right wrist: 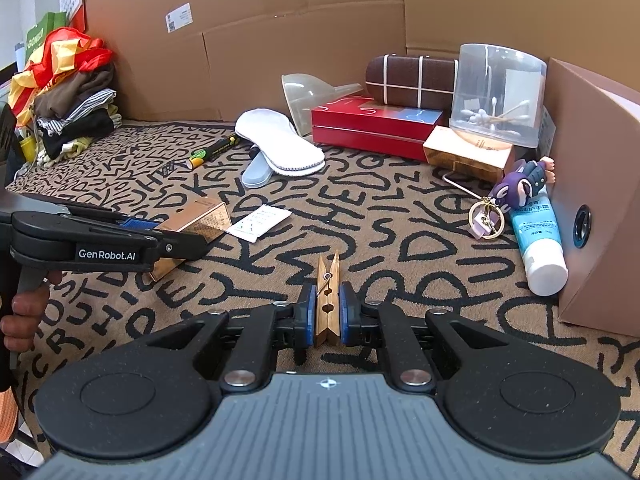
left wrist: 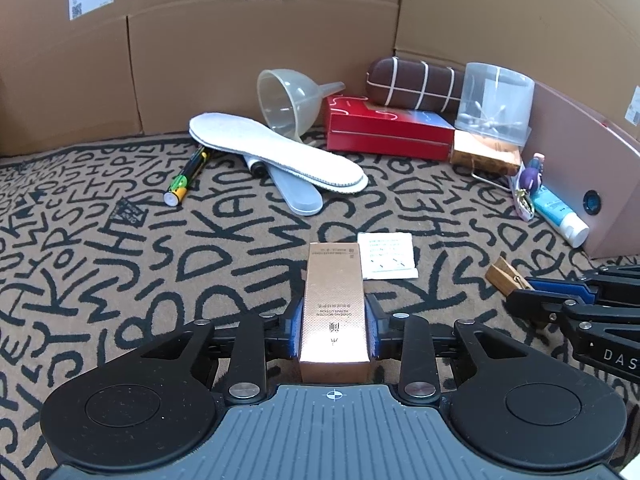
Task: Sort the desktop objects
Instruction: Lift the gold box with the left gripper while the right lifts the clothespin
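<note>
My left gripper [left wrist: 334,330] is shut on a rose-gold lotion box [left wrist: 334,304], held lengthwise just above the patterned mat. It shows from the side in the right wrist view [right wrist: 192,236] with the box [right wrist: 196,220]. My right gripper [right wrist: 329,312] is shut on a wooden clothespin [right wrist: 328,292]; the clothespin also shows at the right in the left wrist view [left wrist: 506,274]. A white sachet [left wrist: 390,255] lies on the mat just beyond the lotion box.
At the back lie white insoles [left wrist: 276,150], a battery pen [left wrist: 188,176], a clear funnel [left wrist: 288,98], a red box [left wrist: 388,128], a brown case [left wrist: 416,82], a cotton-swab jar [left wrist: 494,100], a keychain toy [right wrist: 520,188] and a blue tube [right wrist: 538,236]. Cardboard walls [left wrist: 240,60] enclose the mat; clothes [right wrist: 72,96] are piled far left.
</note>
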